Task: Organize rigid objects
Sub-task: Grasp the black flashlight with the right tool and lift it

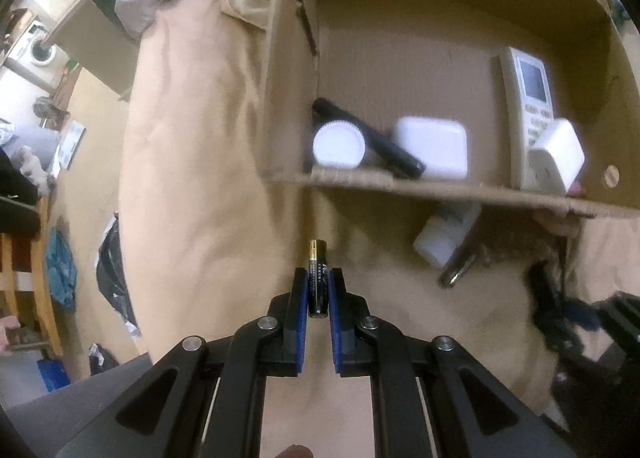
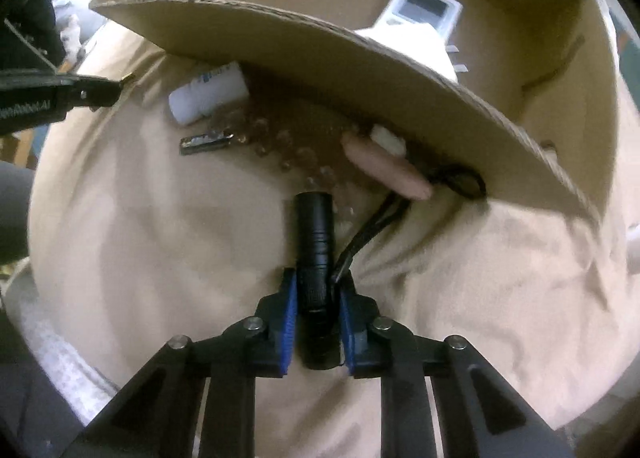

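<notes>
My left gripper (image 1: 318,272) is shut on a black and gold battery (image 1: 317,278), held above the beige sheet just short of the cardboard box (image 1: 440,188). In the box lie a white remote (image 1: 528,98), a white charger (image 1: 434,148), a white plug adapter (image 1: 556,156), a white-capped jar (image 1: 339,144) and a black pen-like stick (image 1: 372,138). My right gripper (image 2: 318,278) is shut on a black flashlight (image 2: 315,242) with a black strap (image 2: 372,230), below the box's near wall (image 2: 320,54).
On the sheet before the box lie a white bottle (image 2: 208,92), a second battery (image 2: 206,140), a pink cylinder (image 2: 386,166) and clear beads (image 2: 288,146). The left gripper shows at the left of the right wrist view (image 2: 120,84). Clutter and clothes lie beyond the bed's left edge.
</notes>
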